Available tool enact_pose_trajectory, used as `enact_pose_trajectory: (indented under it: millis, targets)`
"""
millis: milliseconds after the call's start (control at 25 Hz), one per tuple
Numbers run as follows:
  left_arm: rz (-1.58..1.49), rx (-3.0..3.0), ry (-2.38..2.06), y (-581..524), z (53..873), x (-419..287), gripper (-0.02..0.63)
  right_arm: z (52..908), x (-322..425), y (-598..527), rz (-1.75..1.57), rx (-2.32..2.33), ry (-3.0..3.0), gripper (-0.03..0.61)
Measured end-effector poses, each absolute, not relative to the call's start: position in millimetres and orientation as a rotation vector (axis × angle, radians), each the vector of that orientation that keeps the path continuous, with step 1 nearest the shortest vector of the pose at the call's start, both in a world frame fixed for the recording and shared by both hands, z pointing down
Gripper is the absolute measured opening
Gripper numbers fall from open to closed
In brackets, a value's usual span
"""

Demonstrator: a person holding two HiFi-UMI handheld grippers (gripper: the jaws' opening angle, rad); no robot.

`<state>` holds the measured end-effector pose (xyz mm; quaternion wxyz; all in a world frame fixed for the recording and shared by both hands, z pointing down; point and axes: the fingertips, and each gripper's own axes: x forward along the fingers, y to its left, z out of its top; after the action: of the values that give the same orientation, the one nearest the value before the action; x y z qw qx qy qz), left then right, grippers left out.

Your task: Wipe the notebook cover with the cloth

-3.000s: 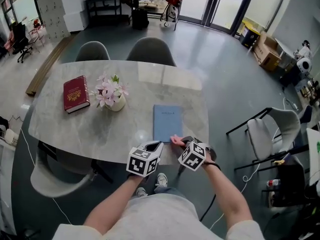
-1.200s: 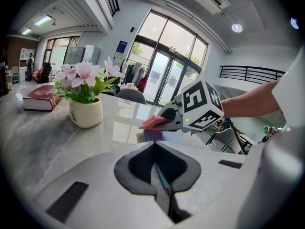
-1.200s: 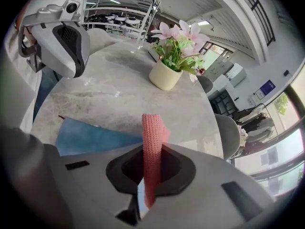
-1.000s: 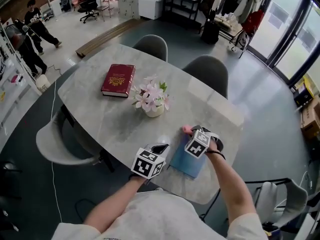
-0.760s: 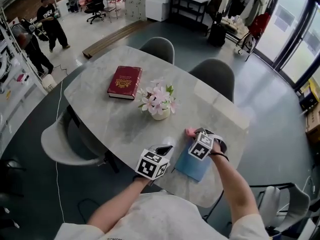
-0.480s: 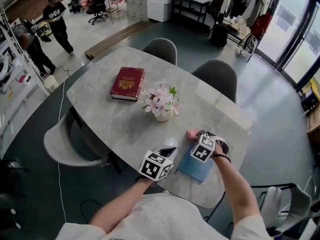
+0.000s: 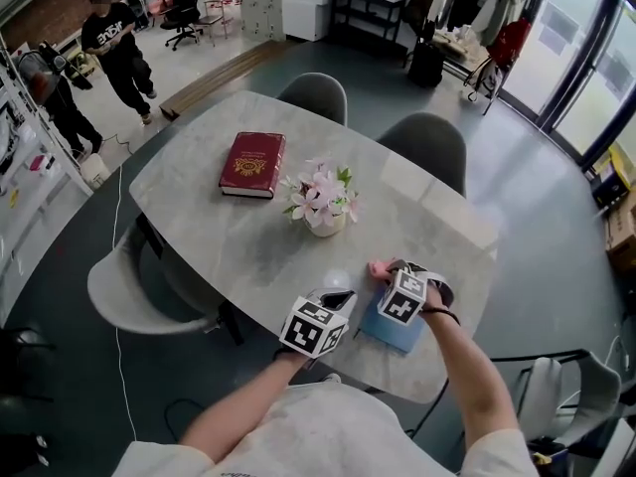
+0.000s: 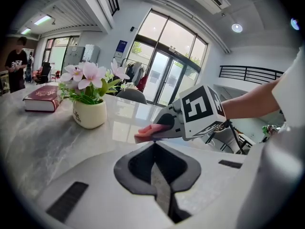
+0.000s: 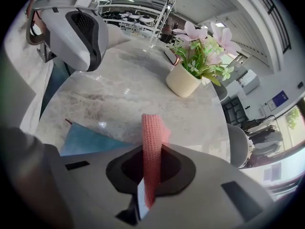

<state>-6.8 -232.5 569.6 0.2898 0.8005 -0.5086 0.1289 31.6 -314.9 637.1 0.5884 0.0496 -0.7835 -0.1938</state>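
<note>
Status: the right claw (image 7: 386,274) is clamped on the pink cloth (image 7: 378,266). The blue notebook (image 7: 396,334) lies flat at the near edge of the surface (image 7: 229,237), mostly under the right claw and hand. The left claw (image 7: 338,292) has its jaws together with nothing between them. It sits just left of the notebook; I cannot tell whether it touches the book.

Progress (judgement): wiping looks under way, with the cloth at the far end of the cover. No dirt or streak is visible, so done versus remaining cannot be graded. More passes over the near part seem likely.

View comparison:
- Right gripper view: the cloth (image 9: 151,147) stands folded between the jaws, its free end over bare marble. A notebook (image 9: 86,140) corner shows to its left. The head view hides this.
- Left gripper view: the closed left claw (image 8: 157,175), and side-on, the cloth (image 8: 145,130) low against the surface.
- Head view only: overall layout, with flower pot (image 7: 323,222) and red book (image 7: 251,164) well apart from the work.
</note>
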Motion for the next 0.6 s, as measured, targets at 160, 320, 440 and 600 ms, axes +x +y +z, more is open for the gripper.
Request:
enact_pose_trajectory:
  millis: [160, 320, 440, 600]
  targets:
    - [0.343, 2.150, -1.339, -227.7, 568.9, -9.0, 0.008, 636.9, 25.1, -302.1, -0.457, 0.103, -1.827, 0.014]
    - [0.340, 2.160, -1.319, -221.5, 567.9, -10.3, 0.008, 637.2, 24.2, -288.5, -0.456, 0.089, -1.816, 0.014]
    - [0.339, 2.165, -1.308, -216.7, 567.6, -12.7, 0.008, 638.4, 23.3, -279.6, -0.451, 0.081, -1.807, 0.015]
    - [0.338, 2.168, -1.292, -209.8, 567.4, -15.8, 0.008, 638.6, 22.1, -267.6, -0.442, 0.072, -1.797, 0.014]
